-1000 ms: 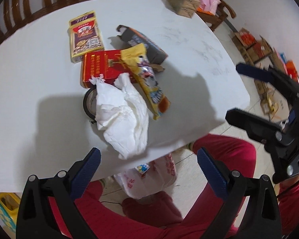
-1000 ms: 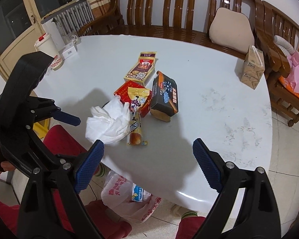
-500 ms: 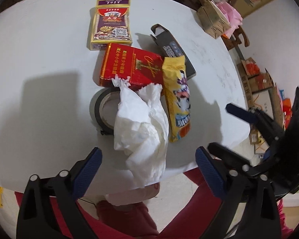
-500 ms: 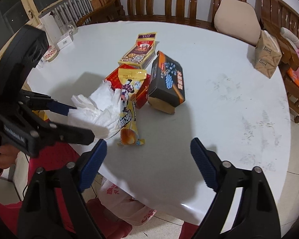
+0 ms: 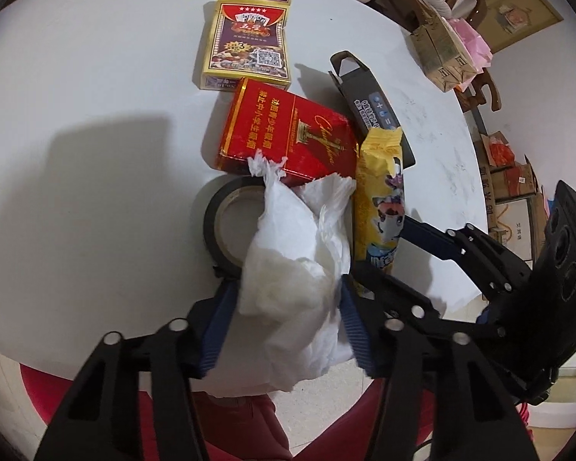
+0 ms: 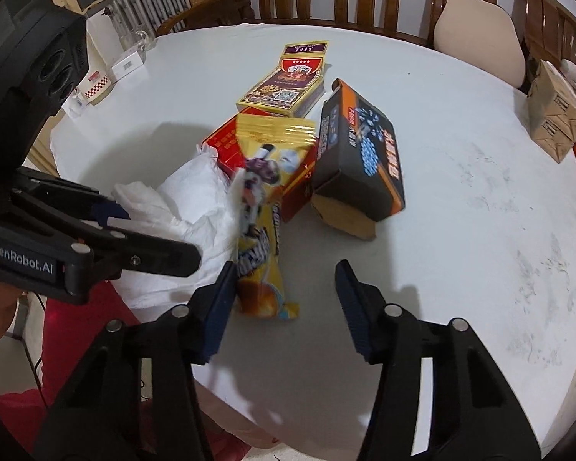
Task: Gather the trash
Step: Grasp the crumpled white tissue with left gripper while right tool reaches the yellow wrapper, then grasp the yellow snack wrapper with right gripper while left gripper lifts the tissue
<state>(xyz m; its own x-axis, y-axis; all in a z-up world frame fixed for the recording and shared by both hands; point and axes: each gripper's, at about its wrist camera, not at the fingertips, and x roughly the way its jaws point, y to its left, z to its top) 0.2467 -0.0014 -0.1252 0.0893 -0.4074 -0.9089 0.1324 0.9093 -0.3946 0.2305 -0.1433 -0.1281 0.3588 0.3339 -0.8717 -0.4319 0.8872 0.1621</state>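
The left gripper (image 5: 286, 319) closes around the tissue (image 5: 299, 246); the right gripper (image 6: 284, 299) closes half-open, its left pad beside the wrapper (image 6: 261, 226), which lies lengthwise toward it.

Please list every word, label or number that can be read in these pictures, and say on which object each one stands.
"GenRobot.AI": white print on the black body of the left gripper.
"Chunghwa"-like gold script, not fully sure: flat red cardboard box.
"3": purple and gold playing-card box.
Chinese print on the red box, the yellow snack wrapper and the black and orange carton: too blurred to read.
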